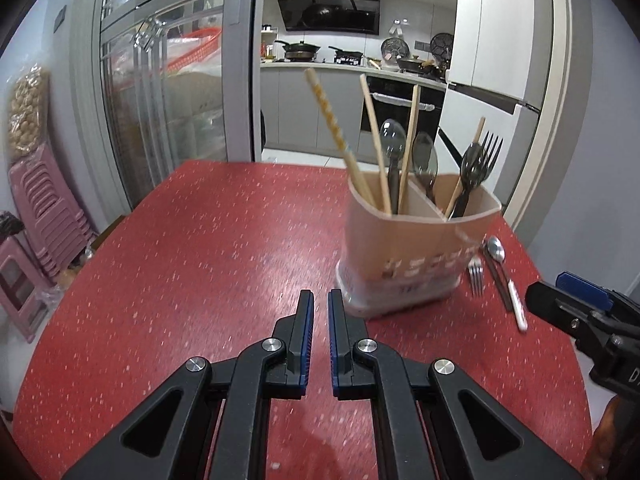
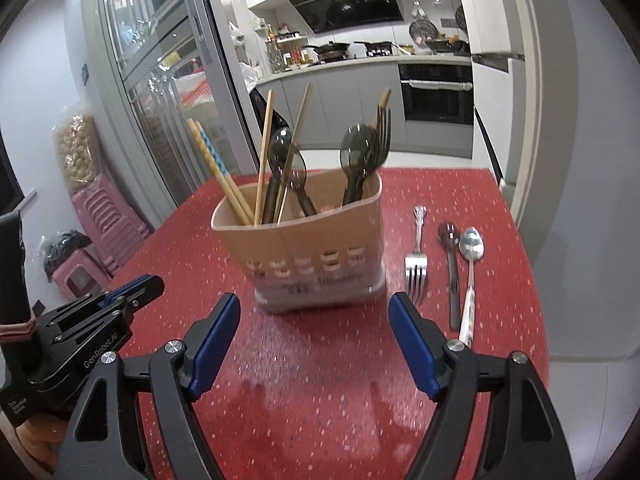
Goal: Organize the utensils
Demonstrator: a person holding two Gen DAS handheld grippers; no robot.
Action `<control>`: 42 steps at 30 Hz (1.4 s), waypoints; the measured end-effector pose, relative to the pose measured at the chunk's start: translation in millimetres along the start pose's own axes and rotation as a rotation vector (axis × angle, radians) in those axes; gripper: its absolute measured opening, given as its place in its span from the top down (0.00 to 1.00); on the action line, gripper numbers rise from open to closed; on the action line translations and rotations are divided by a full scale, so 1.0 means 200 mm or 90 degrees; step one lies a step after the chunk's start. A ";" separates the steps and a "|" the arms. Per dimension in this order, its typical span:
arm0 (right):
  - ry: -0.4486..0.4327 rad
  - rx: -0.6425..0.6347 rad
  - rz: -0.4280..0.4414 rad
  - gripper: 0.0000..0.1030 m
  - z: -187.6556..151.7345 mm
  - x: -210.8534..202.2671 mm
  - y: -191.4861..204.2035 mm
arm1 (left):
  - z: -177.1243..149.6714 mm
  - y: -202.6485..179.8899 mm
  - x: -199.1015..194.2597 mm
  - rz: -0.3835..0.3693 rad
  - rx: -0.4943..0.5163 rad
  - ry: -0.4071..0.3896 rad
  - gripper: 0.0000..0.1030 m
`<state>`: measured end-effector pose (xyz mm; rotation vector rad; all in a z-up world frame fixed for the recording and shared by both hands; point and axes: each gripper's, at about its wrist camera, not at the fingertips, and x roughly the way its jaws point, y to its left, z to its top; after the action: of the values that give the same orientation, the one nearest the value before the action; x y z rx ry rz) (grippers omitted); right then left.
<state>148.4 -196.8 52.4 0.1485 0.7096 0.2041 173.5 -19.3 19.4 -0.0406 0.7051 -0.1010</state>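
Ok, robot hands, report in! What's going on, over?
Left gripper shut, empty. Right gripper open, empty. Fork, two spoons beside holder. Nothing blocking.

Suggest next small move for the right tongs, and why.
Probably ease the right tongs forward and rightward over the metal fork. They are open and empty, and the fork, dark spoon and silver spoon lie loose on the table beside the holder.
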 end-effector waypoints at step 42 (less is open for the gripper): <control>0.088 0.037 -0.072 0.00 -0.35 -0.10 0.06 | -0.33 0.16 -0.20 0.035 -0.011 0.019 0.00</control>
<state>85.1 -185.1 14.6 0.1505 0.8601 0.0859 102.6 17.3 -7.9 -0.0366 0.7364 -0.0430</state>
